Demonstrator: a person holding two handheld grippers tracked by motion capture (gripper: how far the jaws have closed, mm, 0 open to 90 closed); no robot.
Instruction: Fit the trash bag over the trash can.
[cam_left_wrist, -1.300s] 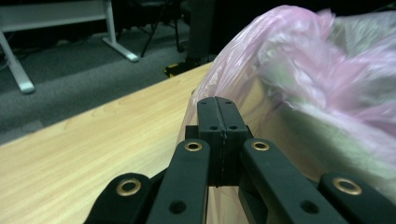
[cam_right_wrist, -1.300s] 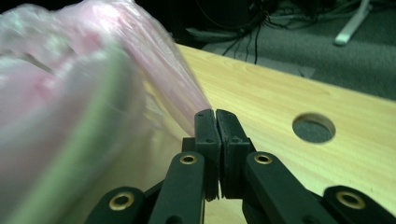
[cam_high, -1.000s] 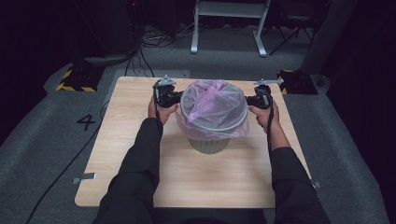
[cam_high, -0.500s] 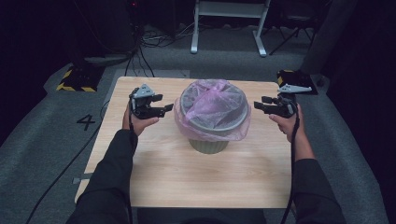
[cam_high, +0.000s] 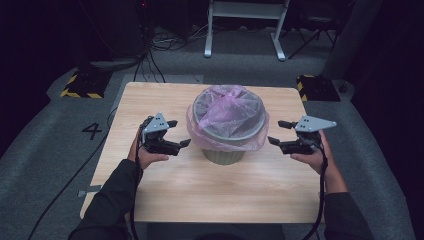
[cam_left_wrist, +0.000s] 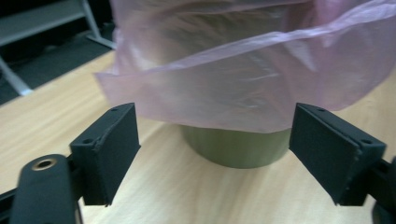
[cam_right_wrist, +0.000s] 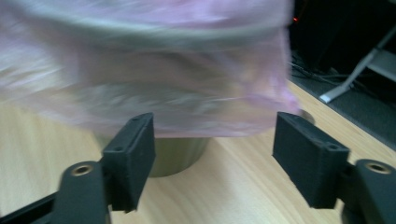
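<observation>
In the high view, a grey-green bin (cam_high: 223, 150) is standing near the middle of the wooden table (cam_high: 150, 200), a little toward the far side. A thin pink plastic bag (cam_high: 227, 117) is lining it, and the bag's edge is folded down over the rim and hanging as a loose skirt around the upper wall. The left gripper (cam_high: 176, 133) is waiting just left of the bin and the right gripper (cam_high: 279, 132) just right of it, both pointing inward and apart from the plastic. The jaws of both have just been opening, they are standing wide now, and nothing is lying between them. Inside the bin only crumpled pink film is showing; I cannot tell if anything is lying under it.

In the left gripper view, the bag (cam_left_wrist: 243, 70) is hanging in front of the spread jaws, with the bin's bare lower wall (cam_left_wrist: 233, 147) under its hem. The film is looking very light, soft and slippery, and I judge that it is tearing easily if it is pulled hard. The best place to take it is the loose hem, with a flat pinch on a fold.

In the right gripper view, which is blurred, the same skirt of the bag (cam_right_wrist: 149, 70) is hanging before released jaws, above the bin wall (cam_right_wrist: 177, 151). The bin itself is seeming stiff and light, so it may be sliding on the smooth table when the bag is tugged from one side.
</observation>
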